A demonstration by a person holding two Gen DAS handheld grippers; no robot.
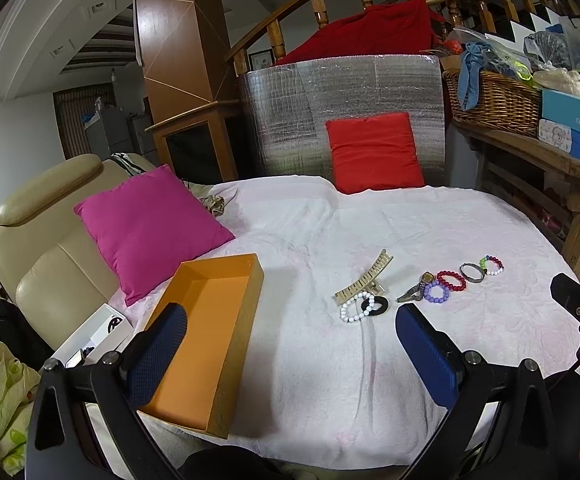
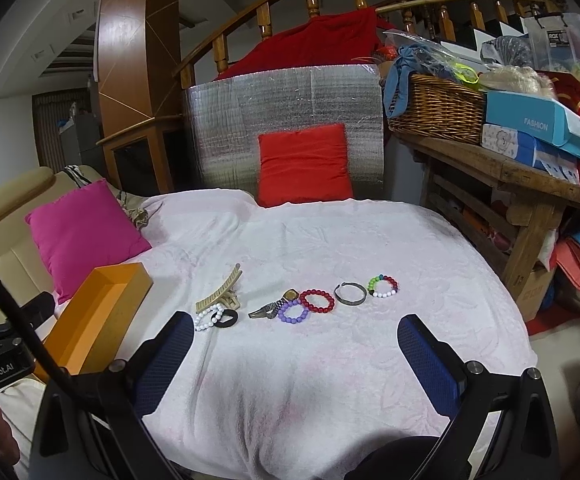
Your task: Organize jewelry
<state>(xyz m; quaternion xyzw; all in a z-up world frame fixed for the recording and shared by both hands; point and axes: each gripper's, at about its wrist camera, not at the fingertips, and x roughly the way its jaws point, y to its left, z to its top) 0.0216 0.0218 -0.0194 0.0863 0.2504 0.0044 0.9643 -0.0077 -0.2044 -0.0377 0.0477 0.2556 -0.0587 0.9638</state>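
Note:
An open orange box (image 1: 210, 320) (image 2: 102, 304) sits empty on the left of a white cloth. To its right lies a row of jewelry: a beige hair claw (image 1: 363, 278) (image 2: 220, 292), a white bead bracelet (image 1: 355, 308) (image 2: 208, 319) on a black ring (image 1: 377, 305) (image 2: 226, 319), a wristwatch (image 1: 415, 288) (image 2: 276, 305), a purple bracelet (image 1: 435, 293) (image 2: 292, 312), a red bracelet (image 1: 451, 280) (image 2: 317, 301), a metal bangle (image 1: 472, 272) (image 2: 350, 293) and a multicolour bracelet (image 1: 491, 265) (image 2: 383, 286). My left gripper (image 1: 290, 320) is open, above the cloth between box and jewelry. My right gripper (image 2: 295, 332) is open, just short of the row.
A pink cushion (image 1: 150, 228) (image 2: 86, 228) lies behind the box, a red cushion (image 1: 373, 156) (image 2: 303, 164) at the far edge against a silver panel. A beige armchair (image 1: 42, 248) stands at left. A wooden bench (image 2: 509, 176) with a wicker basket (image 2: 437, 108) and boxes stands at right.

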